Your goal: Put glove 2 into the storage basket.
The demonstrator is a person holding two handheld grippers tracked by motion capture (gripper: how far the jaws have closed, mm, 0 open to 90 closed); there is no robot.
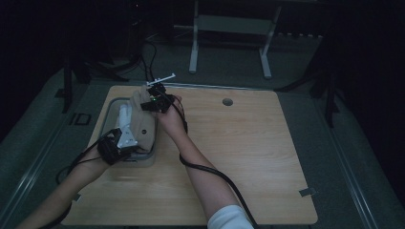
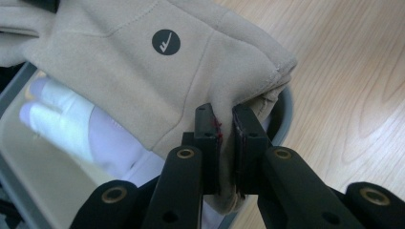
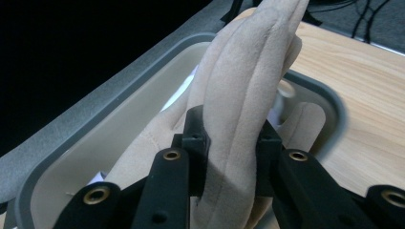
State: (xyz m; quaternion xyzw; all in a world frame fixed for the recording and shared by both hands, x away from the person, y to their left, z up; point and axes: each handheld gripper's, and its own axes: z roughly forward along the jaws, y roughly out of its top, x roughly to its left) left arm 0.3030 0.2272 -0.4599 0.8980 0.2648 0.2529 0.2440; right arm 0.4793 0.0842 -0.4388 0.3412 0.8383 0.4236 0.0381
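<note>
A wooden table [image 1: 248,157] is seen in the high view, and on its left part a grey-rimmed tray [image 1: 111,110] is set, with a white glove [image 2: 71,126] lying inside it. A beige glove [image 1: 141,117] is held stretched over the tray, between the two tools. Its cuff edge is pinched by the closed jaws of the left gripper [image 2: 225,143] at the tray's near end, while its bunched fingers are clamped between the jaws of the right gripper [image 3: 232,152] at the far end.
</note>
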